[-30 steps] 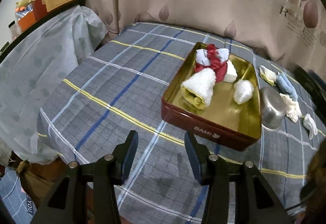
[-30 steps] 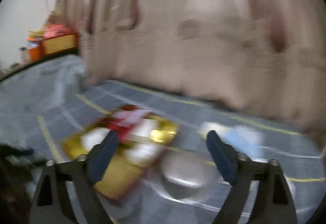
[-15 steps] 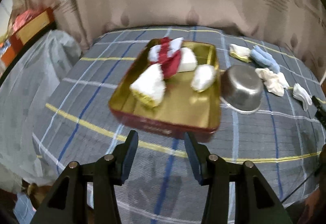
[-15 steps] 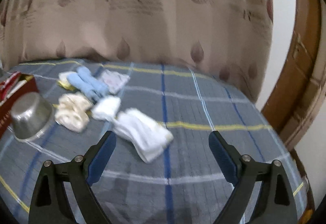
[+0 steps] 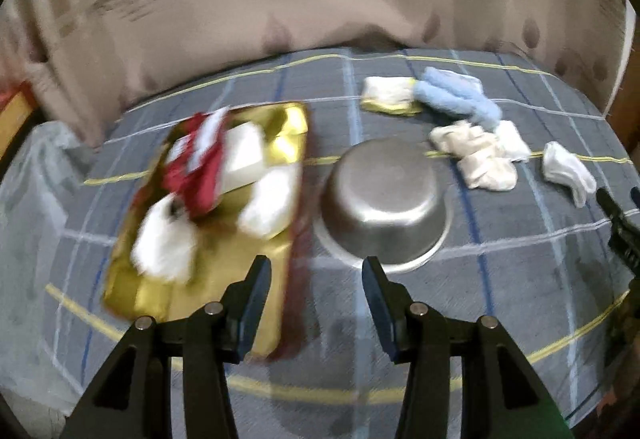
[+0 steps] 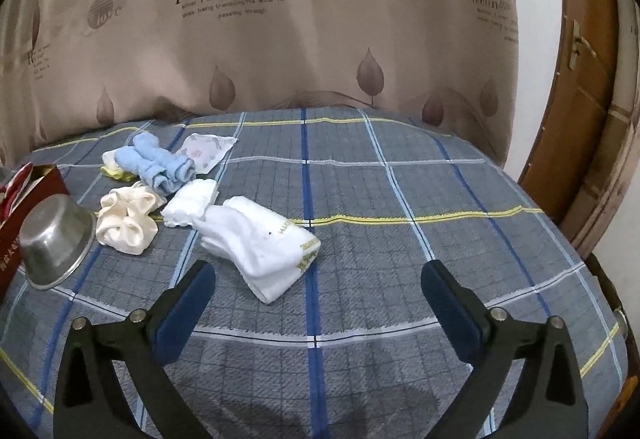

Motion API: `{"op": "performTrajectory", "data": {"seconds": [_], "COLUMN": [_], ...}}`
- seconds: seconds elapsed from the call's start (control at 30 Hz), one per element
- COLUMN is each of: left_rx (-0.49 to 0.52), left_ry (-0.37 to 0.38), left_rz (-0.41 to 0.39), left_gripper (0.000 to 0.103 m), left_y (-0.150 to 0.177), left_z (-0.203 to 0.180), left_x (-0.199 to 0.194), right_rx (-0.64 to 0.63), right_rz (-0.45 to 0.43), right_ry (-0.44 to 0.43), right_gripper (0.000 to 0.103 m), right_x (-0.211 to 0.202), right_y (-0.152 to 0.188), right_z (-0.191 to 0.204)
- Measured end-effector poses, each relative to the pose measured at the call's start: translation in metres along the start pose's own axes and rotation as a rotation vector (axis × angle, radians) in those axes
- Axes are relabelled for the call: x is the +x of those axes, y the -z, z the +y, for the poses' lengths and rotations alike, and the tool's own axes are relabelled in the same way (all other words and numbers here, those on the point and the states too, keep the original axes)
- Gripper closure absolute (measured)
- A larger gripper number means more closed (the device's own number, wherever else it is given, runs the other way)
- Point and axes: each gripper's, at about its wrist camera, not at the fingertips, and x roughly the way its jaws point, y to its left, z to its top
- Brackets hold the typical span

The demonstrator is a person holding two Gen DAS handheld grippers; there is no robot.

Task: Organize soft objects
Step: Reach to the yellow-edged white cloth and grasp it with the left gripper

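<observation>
A gold tin tray [image 5: 276, 127] with red sides holds red-and-white cloth [image 5: 200, 163] and white rolled cloths [image 5: 164, 239]. Right of it an upturned steel bowl [image 5: 386, 195] [image 6: 52, 235] rests on the checked tablecloth. Loose soft items lie beyond: white socks [image 6: 260, 239] [image 5: 568, 171], cream cloth [image 6: 126, 219] [image 5: 476, 155], blue towel [image 6: 158, 163] [image 5: 456, 95], a yellow-edged cloth [image 5: 388, 95]. My left gripper [image 5: 316, 279] hovers open and empty, just before the bowl and tray edge. My right gripper [image 6: 318, 291] is near the white socks, its jaws opening wide with nothing between them.
A beige curtain [image 6: 320, 19] hangs behind the table. A wooden door [image 6: 576, 79] stands at the right. A small printed white cloth [image 6: 204, 151] lies at the back. The table edge curves away at the right and front.
The left gripper has swung right, so the tray slid left in its view and the bowl came to centre. The right gripper swung from tray to socks, dropped closer, and its jaws widened.
</observation>
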Motion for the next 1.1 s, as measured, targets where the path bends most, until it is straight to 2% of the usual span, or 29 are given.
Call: {"op": "performTrajectory", "data": {"seconds": [0.17, 0.33, 0.6, 0.77, 0.87, 1.1], "left_rx": [0.038, -0.025, -0.071, -0.198, -0.233, -0.255], "left_ry": [0.106, 0.248, 0.317, 0.413, 0.477, 0.465], "left_rz": [0.040, 0.128, 0.210, 0.289, 0.338, 0.333], "left_gripper": [0.055, 0.055, 0.055, 0.055, 0.055, 0.053], "left_y": [-0.045, -0.098, -0.171, -0.190, -0.199, -0.208], "left_z": [-0.018, -0.021, -0.014, 0.005, 0.006, 0.003], "left_x": [0.028, 0.067, 0.133, 0.175, 0.196, 0.213], "right_rx": [-0.004, -0.003, 0.022, 0.020, 0.019, 0.017], "right_rz": [0.011, 0.007, 0.005, 0.004, 0.005, 0.015], "right_ry": [-0.014, -0.025, -0.047, -0.055, -0.060, -0.066], "right_gripper": [0.001, 0.000, 0.000, 0.000, 0.000, 0.000], "right_x": [0.002, 0.002, 0.002, 0.001, 0.001, 0.003], "right_y": [0.000, 0.001, 0.002, 0.002, 0.002, 0.001], "right_z": [0.001, 0.001, -0.002, -0.002, -0.003, -0.002]}}
